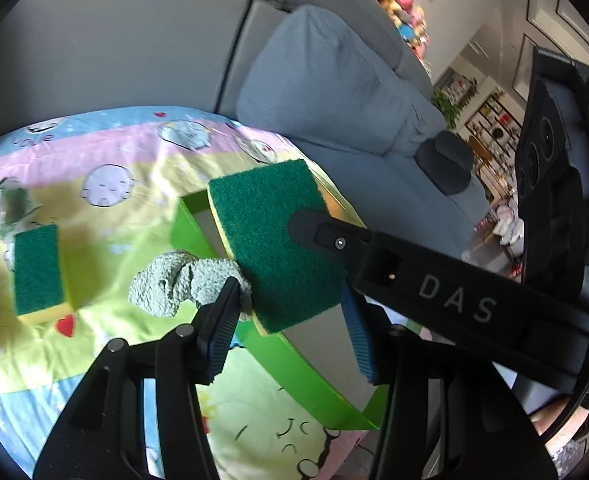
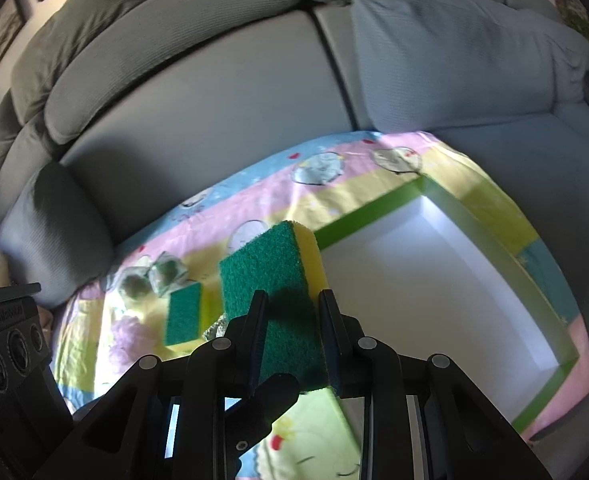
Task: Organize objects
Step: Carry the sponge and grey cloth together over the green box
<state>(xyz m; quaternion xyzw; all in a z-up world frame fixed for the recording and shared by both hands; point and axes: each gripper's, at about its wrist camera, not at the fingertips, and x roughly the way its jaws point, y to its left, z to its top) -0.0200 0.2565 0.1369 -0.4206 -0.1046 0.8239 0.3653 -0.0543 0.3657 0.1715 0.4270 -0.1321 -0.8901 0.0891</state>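
My right gripper is shut on a yellow sponge with a green scouring face, held in the air by the left rim of a green-walled box with a white floor. In the left wrist view this sponge hangs over the box, with one right finger lying across it. My left gripper carries a grey crumpled cloth at its fingertips; the sponge hides the cloth's far side. A second sponge lies on the patterned cloth.
A cartoon-print cloth covers the surface. Clear-wrapped green balls lie beyond the loose sponge. A grey sofa with a blue-grey cushion stands behind. The left gripper's camera housing shows at the lower left.
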